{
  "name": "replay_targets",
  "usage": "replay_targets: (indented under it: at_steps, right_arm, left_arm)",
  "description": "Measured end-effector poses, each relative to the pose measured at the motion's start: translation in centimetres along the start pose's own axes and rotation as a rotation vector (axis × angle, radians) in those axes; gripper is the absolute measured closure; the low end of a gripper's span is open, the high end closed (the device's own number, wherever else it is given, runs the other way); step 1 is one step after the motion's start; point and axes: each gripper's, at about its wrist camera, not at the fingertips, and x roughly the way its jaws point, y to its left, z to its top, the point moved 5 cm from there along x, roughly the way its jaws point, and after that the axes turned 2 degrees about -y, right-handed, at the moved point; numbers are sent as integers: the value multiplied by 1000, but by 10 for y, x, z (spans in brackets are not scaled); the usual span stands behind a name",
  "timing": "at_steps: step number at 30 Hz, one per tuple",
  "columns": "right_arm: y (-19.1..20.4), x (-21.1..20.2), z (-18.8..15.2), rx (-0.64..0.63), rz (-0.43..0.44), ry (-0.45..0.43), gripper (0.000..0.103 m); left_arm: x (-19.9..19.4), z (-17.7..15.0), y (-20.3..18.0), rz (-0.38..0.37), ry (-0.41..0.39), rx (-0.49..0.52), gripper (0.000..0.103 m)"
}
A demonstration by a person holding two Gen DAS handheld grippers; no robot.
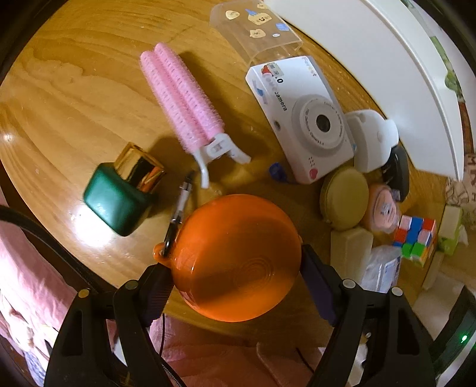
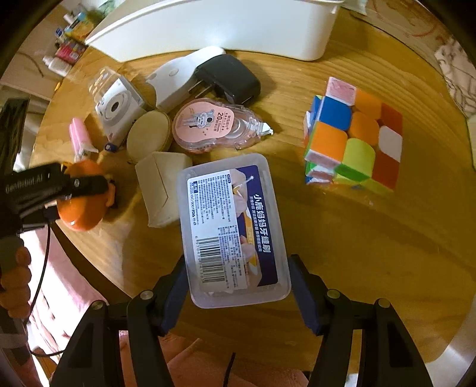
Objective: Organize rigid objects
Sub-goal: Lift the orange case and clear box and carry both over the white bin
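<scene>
My left gripper is shut on a round orange case, held by its two sides near the front edge of the round wooden table. A black clip hangs from the case's loop. In the right wrist view the same orange case shows at the left, in the left gripper's black fingers. My right gripper is shut on a clear plastic box with a printed label, its pads on the box's long sides. Both grippers point down at the table.
A pink hair roller clip, a green bottle with a gold cap, a white toy camera and a clear stickered case lie around. A colour cube, correction tape, black charger, beige box and white bin are farther back.
</scene>
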Motion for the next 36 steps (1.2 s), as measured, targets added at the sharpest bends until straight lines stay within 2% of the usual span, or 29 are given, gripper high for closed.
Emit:
replay_targets:
  at_steps: [7, 13, 20, 29, 36]
  right_arm:
    - [7, -21, -3, 93, -2, -53, 38]
    - [22, -41, -3, 150, -7, -113, 38]
    - [37, -60, 10, 196, 2, -195, 38]
    - [59, -87, 30, 250, 1, -330, 38]
    - [79, -103, 54, 266, -18, -420, 38]
  left_arm:
    - [-21, -15, 3, 6, 9, 115, 22]
    - [-43, -16, 9, 7, 16, 217, 22]
    - [-70, -13, -2, 18, 10, 377, 22]
    - [-113, 15, -10, 25, -63, 588, 22]
    - [-138, 40, -20, 18, -147, 703, 22]
